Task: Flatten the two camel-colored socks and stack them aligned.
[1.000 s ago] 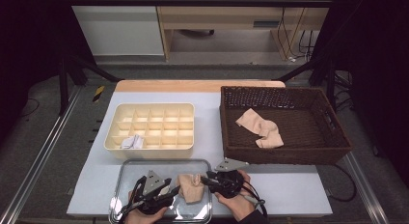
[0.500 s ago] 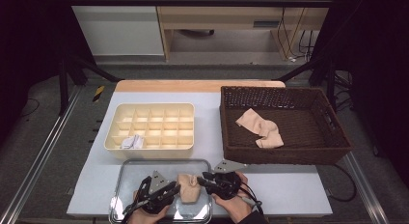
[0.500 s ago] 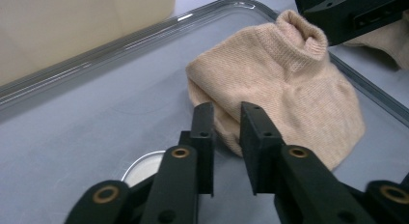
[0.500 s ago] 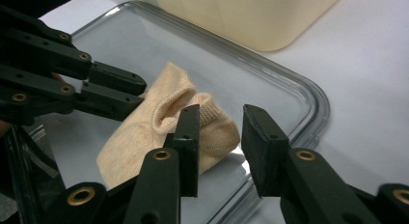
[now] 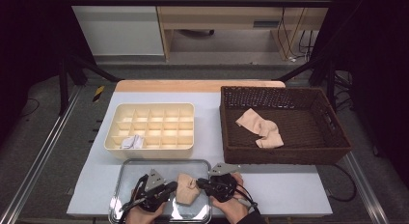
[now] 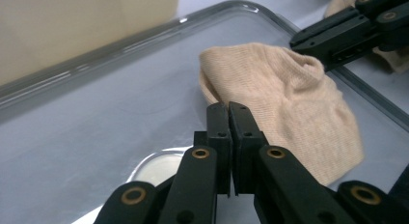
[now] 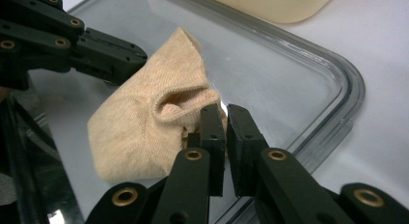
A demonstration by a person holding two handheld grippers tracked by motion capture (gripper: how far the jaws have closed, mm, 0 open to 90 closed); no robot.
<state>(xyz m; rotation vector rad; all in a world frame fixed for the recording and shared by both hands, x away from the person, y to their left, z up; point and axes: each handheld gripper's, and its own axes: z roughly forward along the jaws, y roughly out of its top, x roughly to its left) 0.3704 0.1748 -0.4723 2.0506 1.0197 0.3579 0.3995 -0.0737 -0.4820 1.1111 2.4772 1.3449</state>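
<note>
Laboratory-type recording station. A white table (image 5: 289, 195) stands at frame centre inside a black metal frame (image 5: 72, 72), with dark curtains along both edges of the high view. Bundled cables (image 5: 301, 38) hang at upper right beside a wooden bench (image 5: 217, 21). Grey floor throughout.

Worktop (image 5: 299, 192): pale grey-white sheet w/ a wooden strip along the far edge. Directly on it: cream divider box (image 5: 150, 131) at left-centre, dark wicker basket (image 5: 284, 154) to the right, well apart from the box, and a clear shiny tray (image 5: 144, 168) at the near edge, just in front of the box.
</note>
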